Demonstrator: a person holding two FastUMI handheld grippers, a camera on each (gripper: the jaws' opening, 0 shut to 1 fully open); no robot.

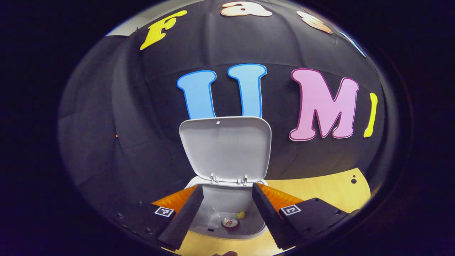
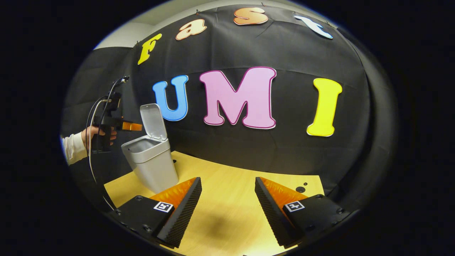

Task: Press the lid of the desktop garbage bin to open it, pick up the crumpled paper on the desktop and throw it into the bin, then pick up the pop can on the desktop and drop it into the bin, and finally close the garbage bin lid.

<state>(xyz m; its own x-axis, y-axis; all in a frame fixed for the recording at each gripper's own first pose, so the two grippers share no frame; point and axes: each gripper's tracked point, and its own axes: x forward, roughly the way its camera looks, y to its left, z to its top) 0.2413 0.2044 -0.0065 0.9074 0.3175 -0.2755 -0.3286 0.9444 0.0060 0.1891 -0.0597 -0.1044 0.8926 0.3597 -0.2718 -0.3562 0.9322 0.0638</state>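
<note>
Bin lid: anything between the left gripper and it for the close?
Nothing visible. In the left gripper view the lid stands open and upright straight ahead of the open left gripper, which sits above the bin mouth. The pop can and crumpled paper lie inside, below the lid's swing.

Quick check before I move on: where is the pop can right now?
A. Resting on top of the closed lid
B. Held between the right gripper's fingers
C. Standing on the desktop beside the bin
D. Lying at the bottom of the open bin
D: the left gripper view looks down into the open bin, and the pop can lies on its floor next to the crumpled paper, with the lid raised.
</note>
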